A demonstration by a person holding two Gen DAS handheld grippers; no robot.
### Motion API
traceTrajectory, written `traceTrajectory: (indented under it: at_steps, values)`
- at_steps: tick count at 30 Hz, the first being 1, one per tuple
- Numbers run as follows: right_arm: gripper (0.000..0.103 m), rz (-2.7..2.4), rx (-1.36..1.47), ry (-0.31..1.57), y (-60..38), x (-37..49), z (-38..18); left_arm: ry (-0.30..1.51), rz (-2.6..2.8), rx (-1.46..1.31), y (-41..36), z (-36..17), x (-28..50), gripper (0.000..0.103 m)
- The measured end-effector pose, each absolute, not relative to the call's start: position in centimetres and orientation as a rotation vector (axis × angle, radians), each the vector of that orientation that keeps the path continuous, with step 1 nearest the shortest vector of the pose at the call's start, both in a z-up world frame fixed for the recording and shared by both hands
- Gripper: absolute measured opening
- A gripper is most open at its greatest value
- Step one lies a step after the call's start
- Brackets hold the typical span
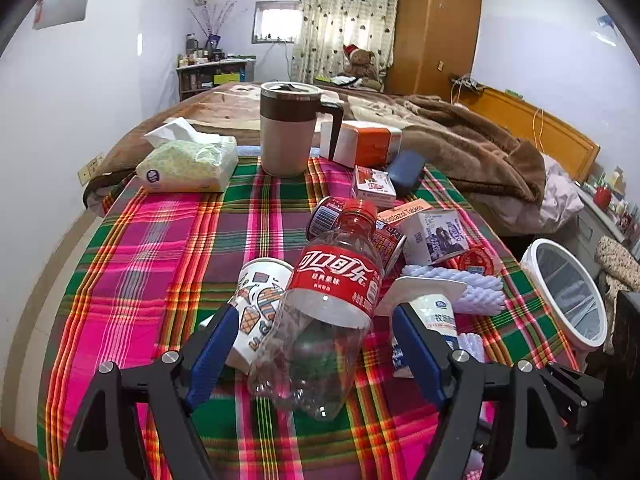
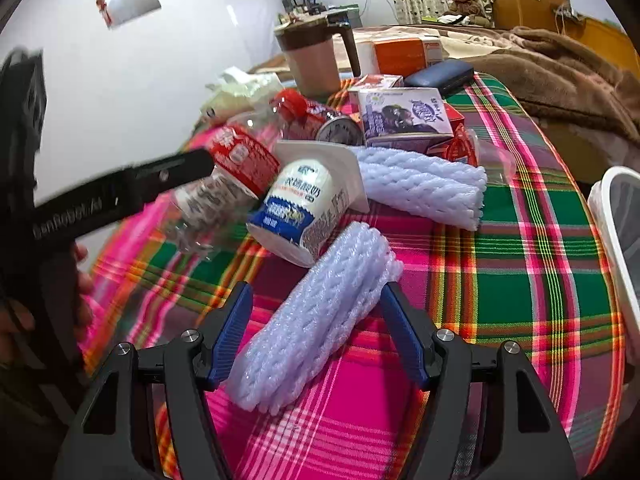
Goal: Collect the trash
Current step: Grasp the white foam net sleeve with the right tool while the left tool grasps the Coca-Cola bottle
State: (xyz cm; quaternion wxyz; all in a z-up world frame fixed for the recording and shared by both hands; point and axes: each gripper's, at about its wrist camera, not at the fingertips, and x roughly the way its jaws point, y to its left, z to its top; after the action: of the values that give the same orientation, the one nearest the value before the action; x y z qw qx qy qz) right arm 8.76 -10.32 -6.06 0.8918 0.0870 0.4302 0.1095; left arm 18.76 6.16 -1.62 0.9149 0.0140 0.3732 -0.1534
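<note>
My left gripper (image 1: 316, 336) is open, its blue pads on either side of an empty Coca-Cola bottle (image 1: 324, 308) lying on the plaid cloth; neither pad touches it. A printed paper cup (image 1: 258, 304) lies to its left and a yogurt cup (image 1: 434, 312) to its right. My right gripper (image 2: 316, 320) is open around a white foam fruit net (image 2: 316, 316), with gaps on both sides. A second foam net (image 2: 420, 184), the yogurt cup (image 2: 300, 208), the bottle (image 2: 228, 184) and a can (image 2: 340, 130) lie beyond. The left gripper's black finger (image 2: 120, 196) shows beside the bottle.
A white trash bin (image 1: 568, 296) stands off the table's right edge, also in the right wrist view (image 2: 620, 240). A tan mug (image 1: 286, 128), tissue pack (image 1: 188, 160), orange box (image 1: 364, 142), blue case (image 1: 406, 170) and small cartons (image 1: 434, 236) sit farther back. A bed lies beyond.
</note>
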Motion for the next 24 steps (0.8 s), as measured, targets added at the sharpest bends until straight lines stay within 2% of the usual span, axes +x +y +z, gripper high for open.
traceTrajectory:
  at_steps: [7, 16, 19, 20, 21, 24]
  values:
    - [0.068, 0.140, 0.030, 0.896, -10.2, 8.3, -6.2, 0.806, -0.307, 0.056, 5.5, -2.7, 20.2, 0.079]
    - [0.068, 0.113, 0.014, 0.888, -11.9, 7.8, -5.9, 0.843, -0.295, 0.091, 4.2, -4.0, 21.2, 0.079]
    - [0.067, 0.106, 0.028, 0.885, -12.7, 7.6, -5.9, 0.853, -0.291, 0.092, 3.7, -4.2, 21.3, 0.073]
    - [0.061, 0.104, 0.033, 0.883, -12.8, 7.6, -5.9, 0.854, -0.293, 0.090, 3.6, -4.2, 21.3, 0.068]
    - [0.058, 0.104, 0.038, 0.881, -12.8, 7.6, -5.9, 0.856, -0.296, 0.088, 3.4, -4.1, 21.3, 0.068]
    - [0.054, 0.106, 0.050, 0.871, -13.3, 7.4, -6.0, 0.856, -0.292, 0.076, 3.3, -4.2, 21.1, 0.067]
